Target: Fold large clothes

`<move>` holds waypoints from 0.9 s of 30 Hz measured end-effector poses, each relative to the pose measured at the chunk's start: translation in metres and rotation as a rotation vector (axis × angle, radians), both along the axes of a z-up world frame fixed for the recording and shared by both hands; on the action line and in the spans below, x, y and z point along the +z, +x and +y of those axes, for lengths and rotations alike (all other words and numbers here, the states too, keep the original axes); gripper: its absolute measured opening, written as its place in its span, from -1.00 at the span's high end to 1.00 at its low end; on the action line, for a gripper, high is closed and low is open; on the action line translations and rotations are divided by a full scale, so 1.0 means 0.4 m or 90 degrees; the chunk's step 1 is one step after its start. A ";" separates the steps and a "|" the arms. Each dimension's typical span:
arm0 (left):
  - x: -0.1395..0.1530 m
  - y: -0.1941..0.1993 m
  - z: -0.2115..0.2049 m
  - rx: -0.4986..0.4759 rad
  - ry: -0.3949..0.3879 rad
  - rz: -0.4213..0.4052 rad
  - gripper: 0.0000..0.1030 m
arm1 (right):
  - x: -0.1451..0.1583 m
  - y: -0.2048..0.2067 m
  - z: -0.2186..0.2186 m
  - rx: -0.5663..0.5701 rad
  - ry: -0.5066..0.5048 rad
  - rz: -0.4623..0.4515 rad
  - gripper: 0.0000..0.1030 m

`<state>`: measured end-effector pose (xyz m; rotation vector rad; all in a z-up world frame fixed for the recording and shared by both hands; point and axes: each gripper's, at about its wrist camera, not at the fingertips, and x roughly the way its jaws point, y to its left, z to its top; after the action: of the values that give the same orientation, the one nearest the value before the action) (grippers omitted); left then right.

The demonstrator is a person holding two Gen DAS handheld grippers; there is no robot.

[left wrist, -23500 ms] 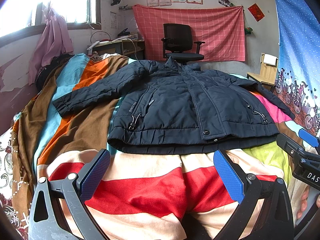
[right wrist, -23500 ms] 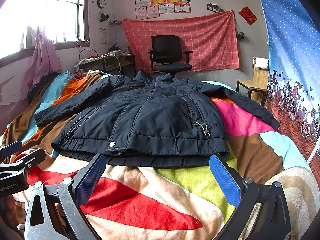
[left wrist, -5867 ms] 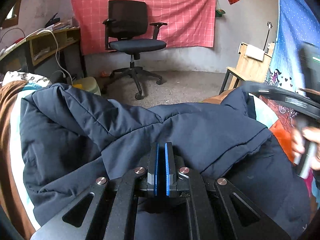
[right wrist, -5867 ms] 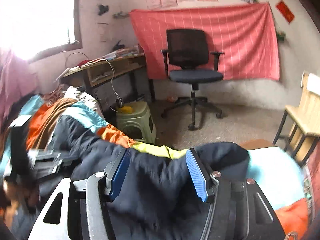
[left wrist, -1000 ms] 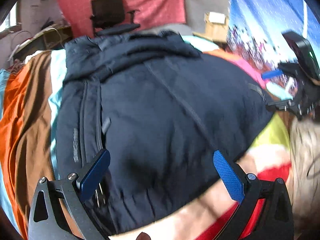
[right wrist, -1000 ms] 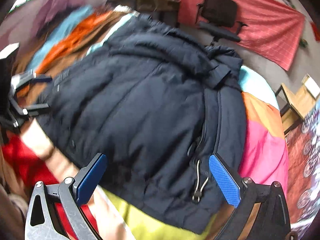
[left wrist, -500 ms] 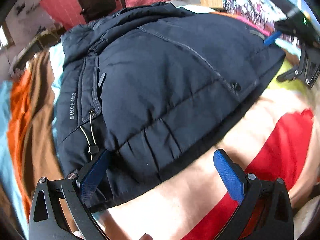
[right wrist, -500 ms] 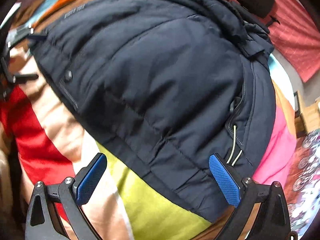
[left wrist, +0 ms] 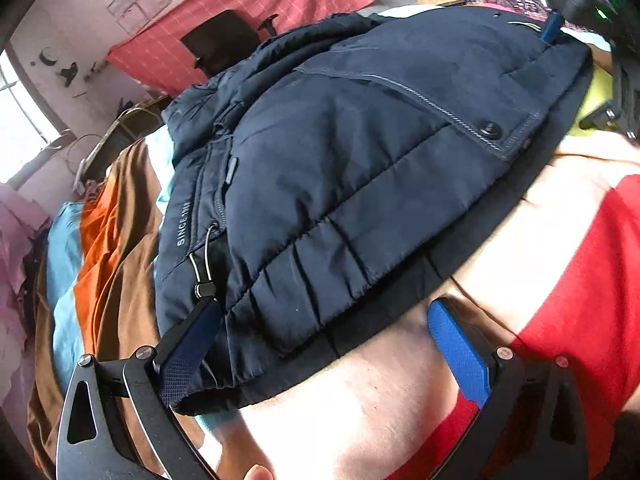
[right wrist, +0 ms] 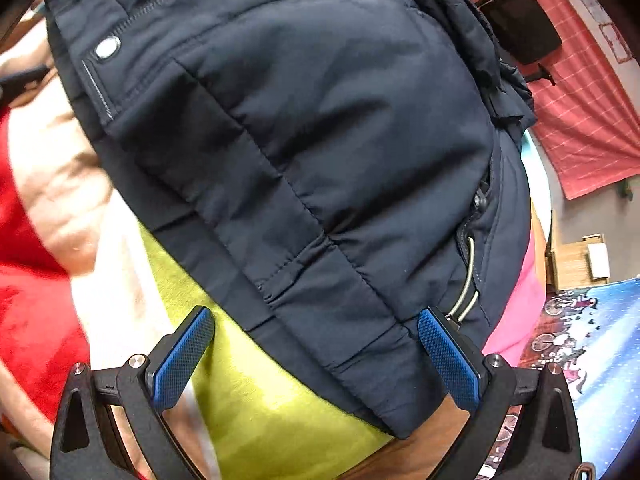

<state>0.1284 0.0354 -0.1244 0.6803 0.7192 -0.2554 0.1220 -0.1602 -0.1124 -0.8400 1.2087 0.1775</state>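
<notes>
You're looking at a striped bedspread, a black office chair and a red checked cloth hanging behind.

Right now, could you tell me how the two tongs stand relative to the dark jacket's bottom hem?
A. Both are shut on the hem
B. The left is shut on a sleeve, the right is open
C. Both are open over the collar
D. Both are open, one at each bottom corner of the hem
D: the left tongs and right tongs both show blue pads spread wide, each straddling a bottom corner of the jacket hem on the striped blanket.
</notes>
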 end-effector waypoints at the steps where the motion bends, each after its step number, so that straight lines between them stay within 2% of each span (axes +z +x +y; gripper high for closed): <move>1: 0.001 0.000 -0.001 0.006 0.000 -0.004 -0.98 | -0.009 0.000 0.003 0.001 -0.012 -0.004 -0.99; 7: 0.011 0.015 0.007 0.045 -0.014 -0.024 -0.98 | -0.020 -0.032 0.039 0.030 -0.072 -0.067 -1.00; 10: 0.023 0.012 0.007 0.045 -0.025 -0.033 -0.87 | -0.018 -0.040 0.045 0.038 -0.086 -0.097 -1.00; 12: 0.035 0.001 -0.001 0.029 -0.032 -0.041 -0.49 | -0.015 -0.051 0.054 0.045 -0.093 -0.113 -1.00; 14: 0.046 -0.010 -0.010 0.012 -0.033 -0.056 -0.27 | -0.011 -0.064 0.057 0.056 -0.096 -0.129 -0.99; 17: 0.052 -0.014 -0.025 -0.005 -0.031 -0.058 0.17 | -0.012 -0.065 0.057 0.072 -0.092 -0.120 -0.82; 19: 0.058 -0.005 -0.023 0.000 -0.045 -0.050 0.28 | -0.017 -0.081 0.072 0.090 -0.098 -0.115 -0.70; 21: 0.074 0.012 -0.010 0.013 -0.077 -0.030 0.56 | -0.022 -0.077 0.070 0.107 -0.107 -0.111 -0.69; 23: 0.099 0.025 0.006 0.028 -0.121 -0.014 0.65 | -0.024 -0.086 0.076 0.111 -0.113 -0.110 -0.69; 27: 0.140 0.036 0.014 0.044 -0.174 0.003 0.76 | -0.033 -0.064 0.060 0.119 -0.125 -0.108 -0.69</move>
<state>0.1430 0.0409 -0.0683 0.3937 0.6958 -0.2862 0.0964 -0.1364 -0.1254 -1.1182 0.9996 0.1371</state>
